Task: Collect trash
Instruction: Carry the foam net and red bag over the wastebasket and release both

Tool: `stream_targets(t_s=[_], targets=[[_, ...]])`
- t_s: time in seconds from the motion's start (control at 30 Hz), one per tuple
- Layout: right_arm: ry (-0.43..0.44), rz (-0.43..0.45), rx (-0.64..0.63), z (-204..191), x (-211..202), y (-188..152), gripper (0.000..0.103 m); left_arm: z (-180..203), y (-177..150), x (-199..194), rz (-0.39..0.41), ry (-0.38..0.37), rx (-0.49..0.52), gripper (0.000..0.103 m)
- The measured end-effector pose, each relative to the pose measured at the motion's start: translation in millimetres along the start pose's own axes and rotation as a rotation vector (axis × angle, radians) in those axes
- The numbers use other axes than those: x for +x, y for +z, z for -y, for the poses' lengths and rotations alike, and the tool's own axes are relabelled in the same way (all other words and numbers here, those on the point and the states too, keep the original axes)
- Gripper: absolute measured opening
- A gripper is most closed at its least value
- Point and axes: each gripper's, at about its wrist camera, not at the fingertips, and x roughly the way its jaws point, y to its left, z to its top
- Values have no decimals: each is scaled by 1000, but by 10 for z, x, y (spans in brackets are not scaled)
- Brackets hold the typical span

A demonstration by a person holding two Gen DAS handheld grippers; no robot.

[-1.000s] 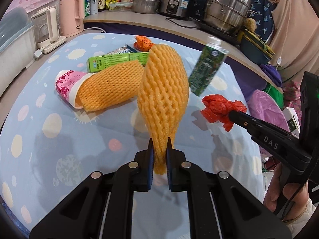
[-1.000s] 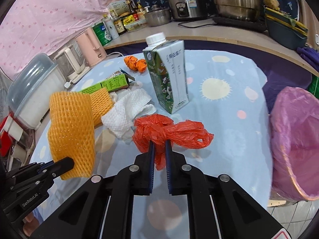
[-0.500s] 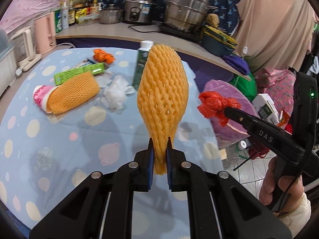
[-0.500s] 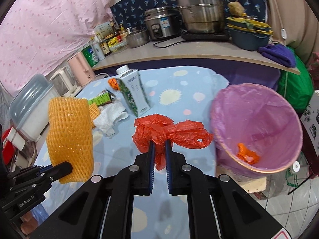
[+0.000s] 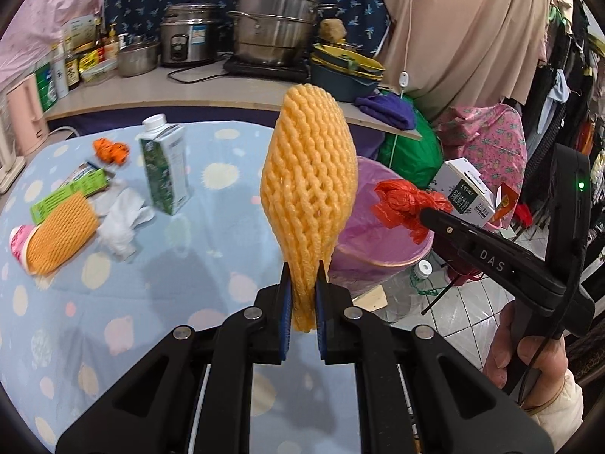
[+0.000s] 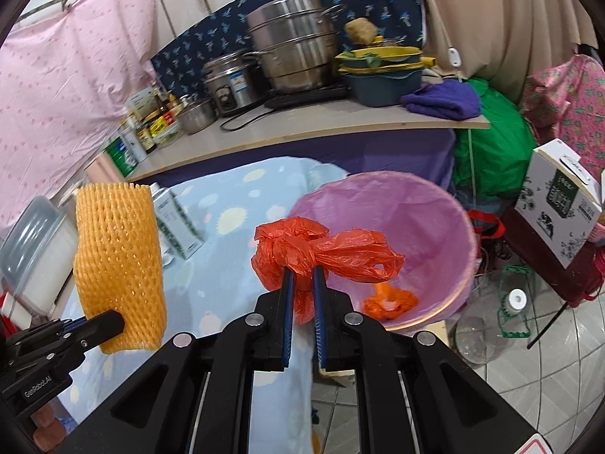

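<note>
My left gripper [image 5: 302, 276] is shut on an orange foam fruit net [image 5: 308, 189], held upright above the table's right edge; the net also shows in the right wrist view [image 6: 119, 261]. My right gripper [image 6: 301, 278] is shut on a crumpled red plastic bag [image 6: 321, 249], held over the near rim of the purple-lined trash bin [image 6: 423, 204]. An orange scrap [image 6: 389, 300] lies inside the bin. The bag [image 5: 404, 202] and bin [image 5: 378, 242] also show in the left wrist view.
On the blue spotted tablecloth [image 5: 113, 283] lie a green milk carton [image 5: 166, 168], white tissue [image 5: 121, 223], a second foam net [image 5: 56, 238], a green box [image 5: 68, 196] and orange peel [image 5: 109, 149]. A counter with pots [image 5: 276, 34] stands behind. A plastic bottle [image 6: 487, 325] stands on the floor.
Both grippers have swung right, away from the table's litter and toward the bin. The red bag now hangs over the bin's near rim. Both grips are unchanged.
</note>
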Motion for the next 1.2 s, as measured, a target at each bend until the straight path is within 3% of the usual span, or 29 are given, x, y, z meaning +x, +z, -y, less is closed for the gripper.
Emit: stream_targets(t_s=[0.4,0.9,1.0,1.1,1.2], targets=[[-71,29,65,527,107,223,10,528,389,678,-38,-50,84,10],[-117,-19,83,740,539,309,10,738,587,1411,-100,-50,112,11],[-107,-33,79,755,634,321,17,751,583,1519,-110,-40,116,16],[-118,-22,73,744,651,330,36,761,569,1557,-110,-6,119,35],[-115,-16,90,757,632,331,37,743,564,1528,-103,5,115,42]])
